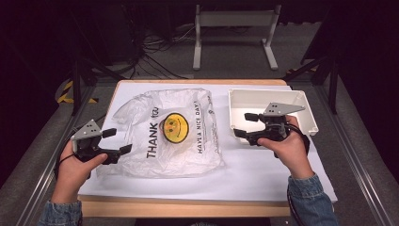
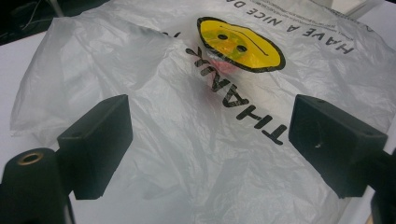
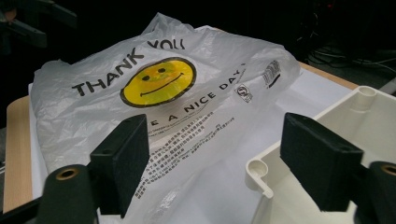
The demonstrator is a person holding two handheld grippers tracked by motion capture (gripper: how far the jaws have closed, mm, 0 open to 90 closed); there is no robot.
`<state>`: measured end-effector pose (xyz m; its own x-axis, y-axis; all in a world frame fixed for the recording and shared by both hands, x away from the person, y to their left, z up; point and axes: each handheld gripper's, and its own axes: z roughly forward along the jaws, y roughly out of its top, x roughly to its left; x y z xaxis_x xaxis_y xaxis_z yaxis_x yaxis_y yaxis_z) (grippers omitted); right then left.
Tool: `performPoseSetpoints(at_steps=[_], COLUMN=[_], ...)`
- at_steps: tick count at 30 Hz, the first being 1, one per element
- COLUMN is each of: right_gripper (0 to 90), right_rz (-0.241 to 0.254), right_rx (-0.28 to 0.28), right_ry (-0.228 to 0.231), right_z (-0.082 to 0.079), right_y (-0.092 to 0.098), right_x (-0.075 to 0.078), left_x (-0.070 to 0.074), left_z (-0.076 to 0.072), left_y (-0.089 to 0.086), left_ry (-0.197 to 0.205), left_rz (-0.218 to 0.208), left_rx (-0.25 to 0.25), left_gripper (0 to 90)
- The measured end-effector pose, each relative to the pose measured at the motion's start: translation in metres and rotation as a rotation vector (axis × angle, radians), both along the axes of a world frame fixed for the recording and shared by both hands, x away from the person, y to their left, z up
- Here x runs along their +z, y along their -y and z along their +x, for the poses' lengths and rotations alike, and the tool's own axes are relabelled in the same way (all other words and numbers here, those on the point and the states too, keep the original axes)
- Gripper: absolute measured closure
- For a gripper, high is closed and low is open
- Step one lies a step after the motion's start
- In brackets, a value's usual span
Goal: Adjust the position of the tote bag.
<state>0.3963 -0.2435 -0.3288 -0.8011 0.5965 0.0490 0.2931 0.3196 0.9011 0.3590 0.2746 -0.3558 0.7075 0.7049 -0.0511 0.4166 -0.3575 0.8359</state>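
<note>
The crinkly white plastic bag with the yellow smiley face (image 1: 167, 134) lay flat mid-table. The left gripper (image 1: 116, 141) sat at its left edge, jaws apart, gripping nothing. The right gripper (image 1: 245, 125) hovered unclenched over the white plastic bin's (image 1: 306, 113) corner, empty too.

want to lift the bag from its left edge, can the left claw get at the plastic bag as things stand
Probably yes. The left claw hovers at the near left edge of the plastic bag with its jaws open, and in the left gripper view only crumpled bag lies between and ahead of them.
</note>
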Motion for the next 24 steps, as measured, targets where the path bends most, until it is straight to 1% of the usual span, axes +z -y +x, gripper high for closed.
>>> performPoseSetpoints(at_steps=[2,3,4,5,6,7,9,10,11,12,13,14,15,16,18,21,22,23,24], right_gripper=[27.3,28.0,30.1,31.0,31.1,33.2,30.5,29.0,28.8,28.8,28.5,25.8,23.2,23.2,22.9,19.7,19.6,19.6,19.3], right_rz=[-0.007,-0.016,-0.017,-0.017,-0.017,-0.015,-0.006,-0.010,-0.014,-0.015,-0.015,-0.016,-0.022,-0.027,-0.020,-0.009,-0.009,-0.009,-0.010], right_rx=[0.010,0.020,0.036,0.051,0.054,0.056,0.065,0.062,0.066,0.068,0.072,0.072,0.064,0.068,0.082,0.102,0.114,0.114,0.127], right_ry=[0.003,0.003,-0.002,0.007,0.027,0.038,0.032,0.031,0.042,0.041,0.034,0.027,0.014,0.008,0.012,0.019,0.016,0.016,0.010], right_z=[0.000,0.000,0.000,0.001,0.001,0.000,-0.001,-0.001,-0.002,-0.003,-0.003,-0.004,-0.005,-0.005,-0.005,-0.003,-0.001,-0.001,0.000], right_y=[0.000,-0.001,-0.002,-0.003,-0.004,-0.004,-0.008,-0.009,-0.012,-0.014,-0.017,-0.020,-0.024,-0.029,-0.038,-0.053,-0.059,-0.059,-0.065], right_x=[0.000,0.000,-0.001,-0.001,-0.001,-0.001,0.000,0.002,0.003,0.004,0.005,0.006,0.008,0.009,0.012,0.014,0.015,0.015,0.014], left_x=[0.001,0.002,0.003,0.003,0.004,0.005,0.006,0.007,0.007,0.008,0.008,0.009,0.010,0.010,0.010,0.012,0.012,0.012,0.012], left_z=[0.000,-0.001,-0.001,-0.002,-0.002,-0.002,-0.004,-0.005,-0.005,-0.005,-0.006,-0.007,-0.008,-0.009,-0.011,-0.017,-0.019,-0.019,-0.021], left_y=[-0.001,-0.001,-0.002,-0.001,-0.002,-0.002,-0.003,-0.003,-0.003,-0.004,-0.004,-0.004,-0.004,-0.005,-0.005,-0.011,-0.012,-0.012,-0.014], left_ry=[0.007,0.010,0.013,0.012,0.011,0.019,0.022,0.023,0.022,0.028,0.029,0.029,0.028,0.032,0.031,0.039,0.038,0.038,0.039], left_rz=[0.001,-0.007,-0.002,-0.009,-0.010,-0.008,-0.014,-0.016,-0.017,-0.015,-0.020,-0.021,-0.022,-0.016,-0.021,-0.023,-0.025,-0.025,-0.027], left_rx=[0.002,0.004,0.001,0.005,0.003,0.003,0.003,0.006,0.006,0.004,0.006,0.008,0.006,0.004,0.009,0.021,0.026,0.026,0.034], left_gripper=[14.6,14.6,14.6,14.6,14.6,14.6,14.5,14.5,14.5,14.5,14.5,14.4,14.4,14.4,14.3,14.3,14.3,14.3,14.3])
